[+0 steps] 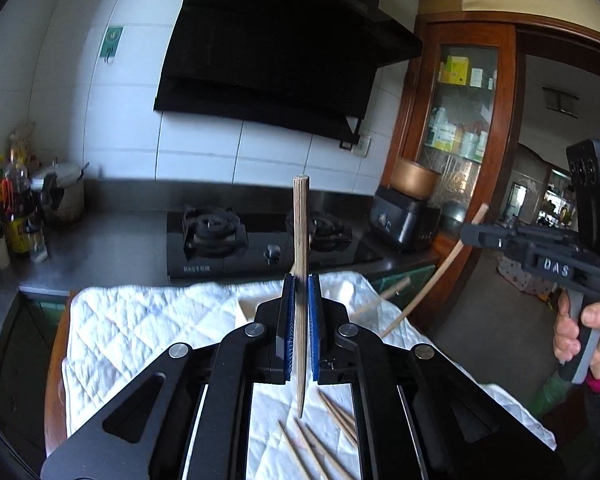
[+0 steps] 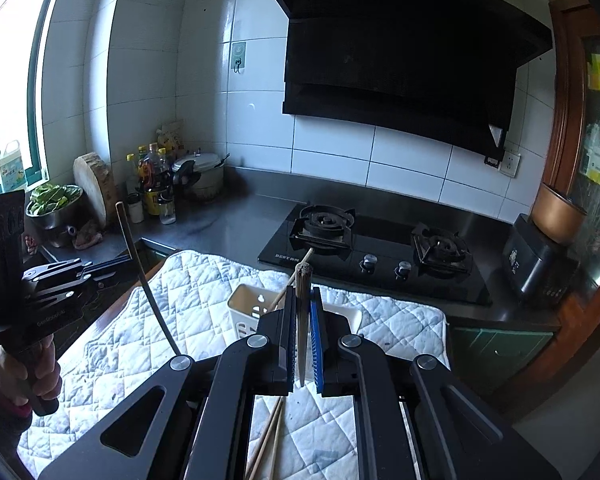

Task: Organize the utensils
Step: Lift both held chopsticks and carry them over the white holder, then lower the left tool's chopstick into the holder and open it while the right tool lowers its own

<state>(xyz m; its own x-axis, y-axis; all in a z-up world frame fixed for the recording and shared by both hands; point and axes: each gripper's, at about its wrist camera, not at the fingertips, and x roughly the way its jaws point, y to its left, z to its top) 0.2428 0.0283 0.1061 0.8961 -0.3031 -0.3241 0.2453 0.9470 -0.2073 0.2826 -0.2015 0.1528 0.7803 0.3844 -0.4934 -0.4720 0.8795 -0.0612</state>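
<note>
Left tool (image 1: 299, 280): your left hand's jaws are clamped on one chopstick (image 1: 301, 240), which stands nearly upright between the blue pads, thick end up, pointed tip hanging below.

Right tool (image 2: 300, 292): clamped the same way on a second chopstick (image 2: 302, 280), thick end up, raised above the white quilted cloth (image 2: 120, 320) that covers the bench.

Landmark: the white utensil holder (image 2: 244, 304) stands on the cloth just beyond the right tool; it looks to hold one stick already, leaning toward the stove (image 2: 380, 252).

Loose sticks: several more chopsticks (image 1: 324, 440) lie flat on the cloth on your side of the holder, beneath both tools.

Step in hand, as judged: carry each held stick to the holder and drop it in tip first.

How to do it well: bring one tool over the holder at a time, so the two don't crowd its mouth.

Alignment: keep the stick upright and lower the tip inside the rim before you let go.

Risk: release too high and the stick may bounce out or tip the light holder.
</note>
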